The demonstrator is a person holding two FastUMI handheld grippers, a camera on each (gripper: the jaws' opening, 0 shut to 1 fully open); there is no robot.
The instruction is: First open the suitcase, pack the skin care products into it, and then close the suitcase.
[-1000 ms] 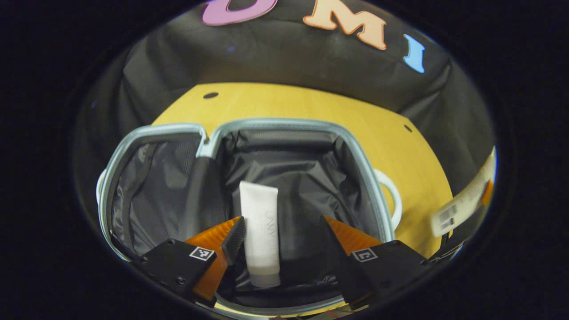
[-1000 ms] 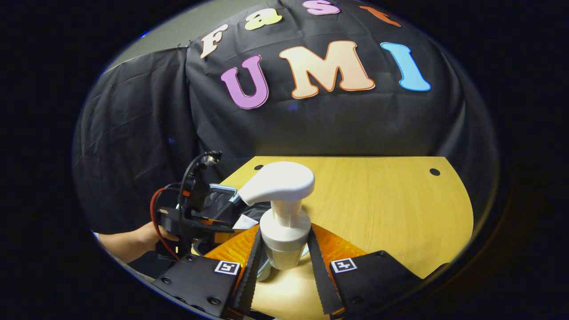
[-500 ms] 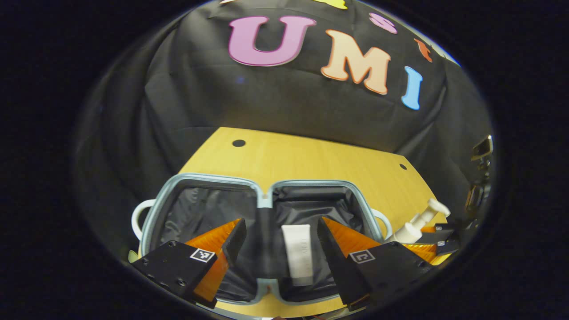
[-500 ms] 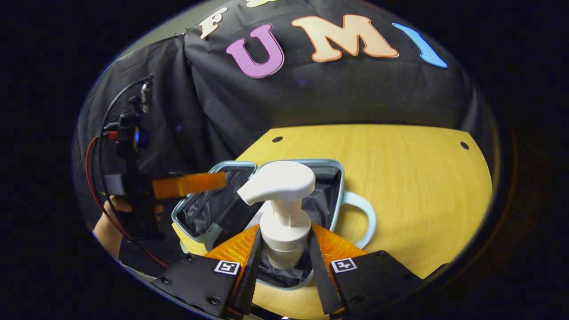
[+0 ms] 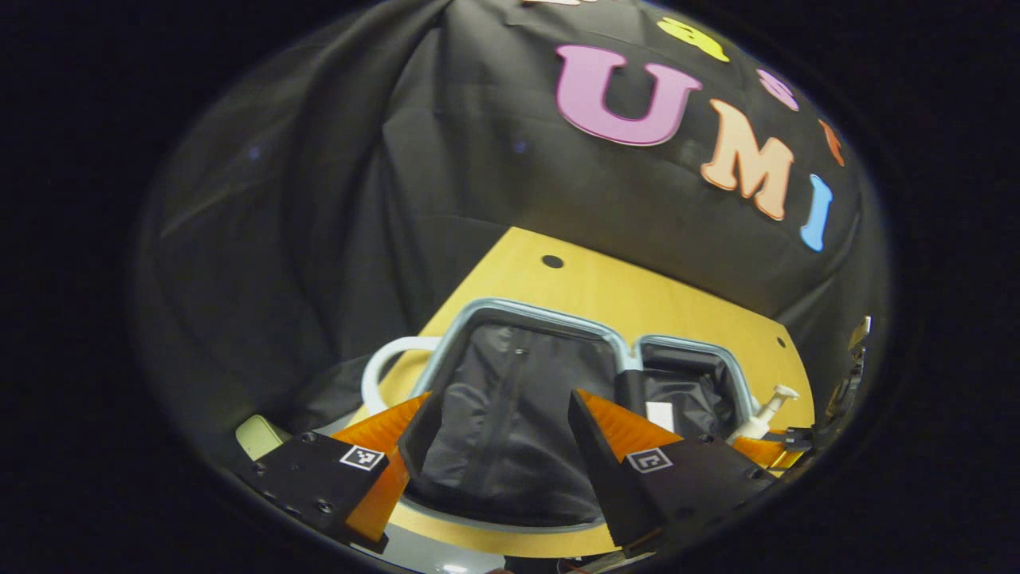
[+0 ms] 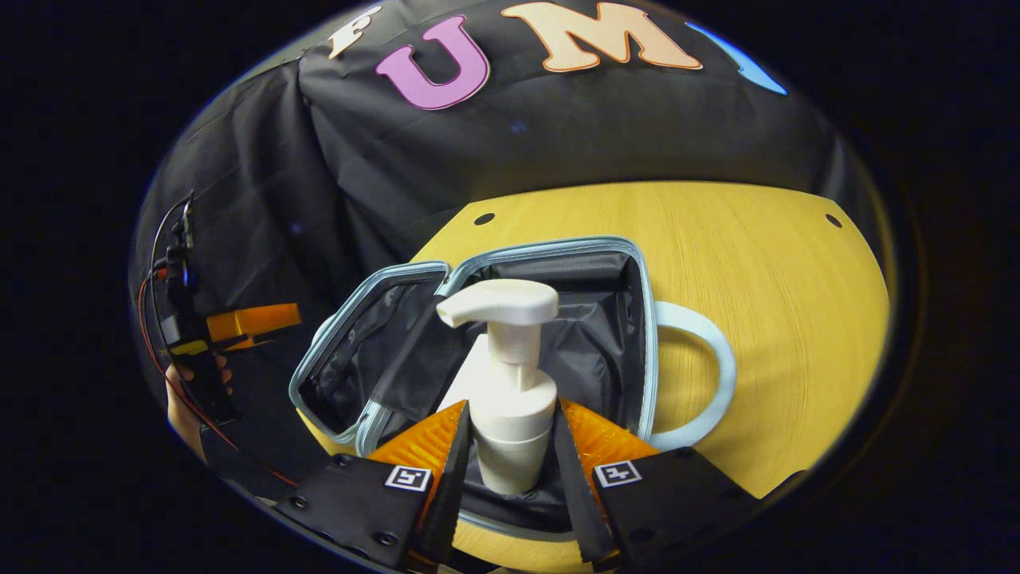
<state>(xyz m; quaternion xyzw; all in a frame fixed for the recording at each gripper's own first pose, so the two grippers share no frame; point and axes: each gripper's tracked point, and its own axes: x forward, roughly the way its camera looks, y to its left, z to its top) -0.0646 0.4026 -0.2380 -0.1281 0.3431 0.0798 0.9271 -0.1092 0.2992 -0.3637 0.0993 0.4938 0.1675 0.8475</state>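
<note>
Over on the left, the left gripper (image 5: 494, 434) hung spread and empty above the open suitcase (image 6: 510, 255) on the bench (image 6: 765, 271); the right gripper (image 6: 510, 454), nearer, clamped the upright pump bottle (image 6: 510, 399) directly over the right compartment.

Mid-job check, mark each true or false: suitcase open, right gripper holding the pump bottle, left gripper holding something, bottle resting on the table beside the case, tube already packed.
1. The suitcase lies open. True.
2. The right gripper is shut on the pump bottle. True.
3. The left gripper holds a tube. False: it is open, holding nothing.
4. The pump bottle stands on the table. False: it is held above the open suitcase.
5. A white tube lies inside the suitcase. True.
</note>
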